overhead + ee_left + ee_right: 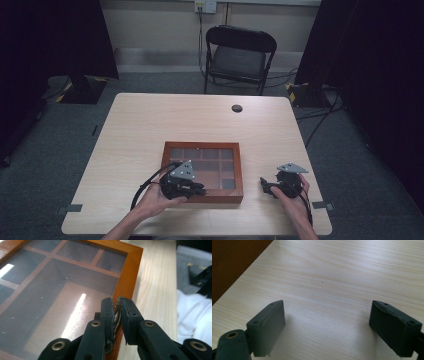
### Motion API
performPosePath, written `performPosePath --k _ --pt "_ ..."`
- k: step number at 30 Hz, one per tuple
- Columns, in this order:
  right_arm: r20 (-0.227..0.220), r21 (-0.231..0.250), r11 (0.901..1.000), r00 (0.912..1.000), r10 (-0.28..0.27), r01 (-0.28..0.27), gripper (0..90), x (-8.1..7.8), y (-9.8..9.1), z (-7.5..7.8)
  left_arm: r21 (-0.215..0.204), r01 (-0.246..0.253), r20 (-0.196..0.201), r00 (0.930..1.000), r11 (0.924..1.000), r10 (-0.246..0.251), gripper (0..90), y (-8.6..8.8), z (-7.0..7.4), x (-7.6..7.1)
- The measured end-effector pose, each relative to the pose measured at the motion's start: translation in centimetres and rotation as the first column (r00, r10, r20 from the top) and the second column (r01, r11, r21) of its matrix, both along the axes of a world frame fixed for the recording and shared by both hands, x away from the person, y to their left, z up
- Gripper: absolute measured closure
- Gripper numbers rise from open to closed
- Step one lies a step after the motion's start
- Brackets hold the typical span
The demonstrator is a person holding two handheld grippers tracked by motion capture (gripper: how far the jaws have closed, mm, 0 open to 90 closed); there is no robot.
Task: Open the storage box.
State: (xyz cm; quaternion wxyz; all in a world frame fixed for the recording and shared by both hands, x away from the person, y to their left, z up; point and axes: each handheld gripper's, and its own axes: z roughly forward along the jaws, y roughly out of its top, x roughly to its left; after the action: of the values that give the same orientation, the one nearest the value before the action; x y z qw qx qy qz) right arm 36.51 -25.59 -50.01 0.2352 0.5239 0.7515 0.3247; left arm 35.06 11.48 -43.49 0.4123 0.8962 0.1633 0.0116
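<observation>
A shallow wooden box point(200, 145) with a glass lid over several compartments lies near the table's front edge. At its front rim is a small metal clasp point(117, 318). My left gripper point(117, 307) is shut on that clasp, one jaw over the glass and the other outside the wooden frame point(128, 272). In the high view the left gripper point(196, 190) rests on the box's front left part. To the right of the box, my right gripper point(263, 185) is held low over bare table. In its own view the right gripper point(327, 322) stands open with nothing between its jaws.
The box's brown side point(232, 262) fills the top left corner of the right gripper view. A cable hole point(237, 108) sits near the table's far edge, with a folding chair point(240, 50) behind it. A white sleeve point(192, 312) lies right of the left gripper.
</observation>
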Motion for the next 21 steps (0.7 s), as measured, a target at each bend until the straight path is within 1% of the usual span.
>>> performPosePath --k 3,4,5,7,8,9,14,16,17,19,21 --pt "0.000 0.000 1.0000 1.0000 0.000 0.000 12.5 0.00 0.00 0.00 0.005 0.005 -0.001 1.0000 1.0000 -0.005 80.7 -0.02 0.04 0.07" --pt "0.000 0.000 1.0000 1.0000 0.001 -0.001 12.6 0.00 0.00 0.00 0.024 0.005 -0.004 1.0000 0.9997 -0.005 80.8 0.02 0.18 0.09" --pt "0.000 0.000 1.0000 1.0000 0.000 0.000 12.6 0.00 0.00 0.00 0.019 0.008 -0.006 1.0000 0.9998 -0.008 80.8 0.01 0.16 0.11" --pt "0.000 0.000 1.0000 1.0000 0.000 0.000 12.5 0.00 0.00 0.00 0.026 0.010 -0.010 0.9999 0.9996 -0.009 80.9 0.01 0.20 0.14" --pt "0.000 0.001 1.0000 1.0000 0.001 -0.001 12.6 0.00 0.00 -0.01 0.016 0.008 -0.013 0.9999 0.9998 -0.007 81.0 -0.02 0.14 0.16" --pt "0.000 0.001 1.0000 1.0000 0.000 0.000 12.6 -0.01 0.01 -0.01 -0.007 0.005 -0.017 0.9998 1.0000 -0.005 81.1 -0.08 -0.01 0.18" --pt "0.001 0.002 1.0000 1.0000 -0.001 0.001 12.7 -0.02 0.02 -0.01 -0.009 0.006 -0.024 0.9997 0.9999 -0.006 81.3 -0.13 -0.01 0.20" --pt "0.001 0.001 1.0000 1.0000 -0.001 0.001 12.7 -0.02 0.02 -0.01 -0.017 0.005 -0.029 0.9996 0.9998 -0.005 81.3 -0.09 0.07 0.25" --pt "0.001 0.002 1.0000 1.0000 -0.001 0.001 12.6 -0.02 0.02 -0.01 -0.012 0.007 -0.029 0.9995 0.9999 -0.008 81.3 -0.02 0.20 0.29" --pt "0.001 0.001 1.0000 1.0000 -0.001 0.001 12.7 -0.02 0.02 -0.01 -0.023 0.006 -0.030 0.9995 0.9997 -0.007 81.4 0.00 0.28 0.31" --pt "0.001 0.001 1.0000 1.0000 -0.001 0.001 12.6 -0.01 0.02 -0.01 -0.025 0.006 -0.032 0.9995 0.9997 -0.007 81.4 0.04 0.42 0.35"
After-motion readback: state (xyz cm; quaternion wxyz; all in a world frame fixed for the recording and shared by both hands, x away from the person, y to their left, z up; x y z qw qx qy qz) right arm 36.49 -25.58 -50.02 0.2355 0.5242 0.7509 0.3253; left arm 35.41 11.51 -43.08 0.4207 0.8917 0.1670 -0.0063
